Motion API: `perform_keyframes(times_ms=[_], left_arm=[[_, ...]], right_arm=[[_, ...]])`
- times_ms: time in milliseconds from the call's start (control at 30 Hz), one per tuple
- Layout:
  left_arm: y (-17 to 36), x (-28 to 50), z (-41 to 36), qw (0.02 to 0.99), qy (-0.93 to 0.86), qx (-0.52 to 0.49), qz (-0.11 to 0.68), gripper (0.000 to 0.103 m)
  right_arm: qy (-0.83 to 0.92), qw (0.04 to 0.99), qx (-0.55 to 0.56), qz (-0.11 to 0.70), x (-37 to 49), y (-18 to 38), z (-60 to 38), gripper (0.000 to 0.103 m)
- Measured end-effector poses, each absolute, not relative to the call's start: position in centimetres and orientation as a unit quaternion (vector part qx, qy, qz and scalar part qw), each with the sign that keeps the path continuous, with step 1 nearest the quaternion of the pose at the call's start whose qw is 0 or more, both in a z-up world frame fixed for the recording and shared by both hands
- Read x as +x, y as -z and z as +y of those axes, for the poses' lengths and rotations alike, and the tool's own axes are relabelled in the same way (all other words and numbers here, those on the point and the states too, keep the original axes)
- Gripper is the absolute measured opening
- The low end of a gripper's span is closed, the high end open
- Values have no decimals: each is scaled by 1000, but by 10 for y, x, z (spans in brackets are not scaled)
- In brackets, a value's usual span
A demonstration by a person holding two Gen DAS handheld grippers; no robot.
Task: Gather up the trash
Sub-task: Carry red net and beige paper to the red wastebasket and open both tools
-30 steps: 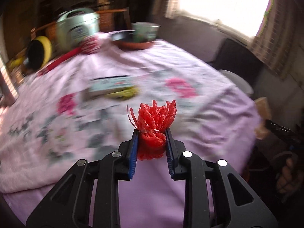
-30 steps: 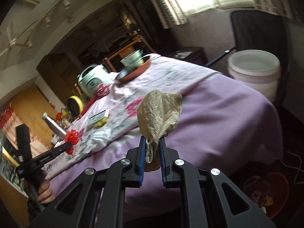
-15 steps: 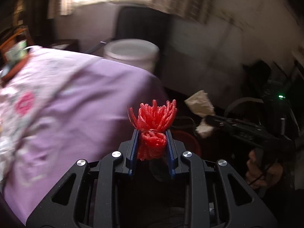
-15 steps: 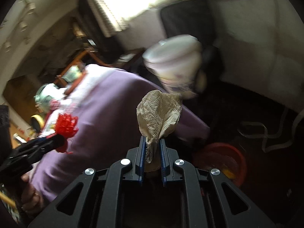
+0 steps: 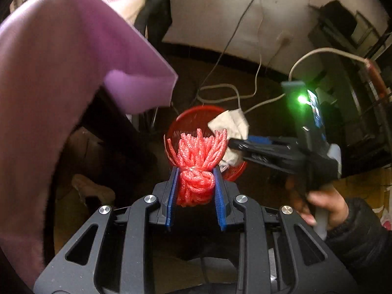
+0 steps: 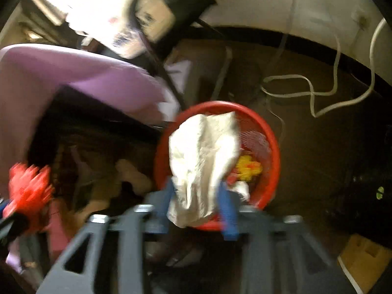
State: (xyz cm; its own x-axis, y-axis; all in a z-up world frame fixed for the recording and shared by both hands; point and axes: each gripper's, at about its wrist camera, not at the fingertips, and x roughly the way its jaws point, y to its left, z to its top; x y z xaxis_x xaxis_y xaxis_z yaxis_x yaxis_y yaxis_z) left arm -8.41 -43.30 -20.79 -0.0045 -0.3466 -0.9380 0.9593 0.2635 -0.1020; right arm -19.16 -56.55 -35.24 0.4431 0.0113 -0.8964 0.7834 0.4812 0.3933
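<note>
Right tool [image 6: 198, 196] just opening, crumpled cloth [image 6: 203, 152] above red basket [image 6: 267, 127].

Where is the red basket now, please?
The red basket stands on the dark floor just past the hanging purple tablecloth, near the middle of both wrist views, below the crumpled white paper.

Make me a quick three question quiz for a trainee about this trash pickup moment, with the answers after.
1. True or false: the left gripper is clamped on the red cord bundle.
2. Which item lies between the right gripper's jaws: A) crumpled tissue, B) yellow flower, C) white cable?
3. What sits on the floor right beneath both grippers?

Key:
1. True.
2. A; those jaws have just been opening and the tissue looks loose.
3. The red basket, with scraps already inside.
</note>
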Motion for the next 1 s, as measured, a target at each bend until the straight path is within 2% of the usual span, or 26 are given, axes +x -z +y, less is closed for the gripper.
perform_keyframes(times_ms=[233,467,500,567,633,833,1000], left_arm=[[256,-81,-454,607,498,337,520,29],[307,-87,-494,575,486,372,543,34],[317,-90,-505,568,483,380,548,37],[331,-95,-516,564,469,394,554,58],[342,-98,-519,570,446,410,556,66],[338,-95,-501,580,431,417,552,79],[324,-83,-480,601,422,402,547,81]], right_arm=[[279,727,425,461,-207,356,-568,48],[342,696,444,449,-256,353,-590,48],[346,694,445,448,-260,354,-592,48],[352,692,444,448,-263,353,-594,48],[351,694,436,453,-262,350,-589,48],[340,703,399,481,-239,351,-571,50],[332,707,388,490,-225,349,-560,54]])
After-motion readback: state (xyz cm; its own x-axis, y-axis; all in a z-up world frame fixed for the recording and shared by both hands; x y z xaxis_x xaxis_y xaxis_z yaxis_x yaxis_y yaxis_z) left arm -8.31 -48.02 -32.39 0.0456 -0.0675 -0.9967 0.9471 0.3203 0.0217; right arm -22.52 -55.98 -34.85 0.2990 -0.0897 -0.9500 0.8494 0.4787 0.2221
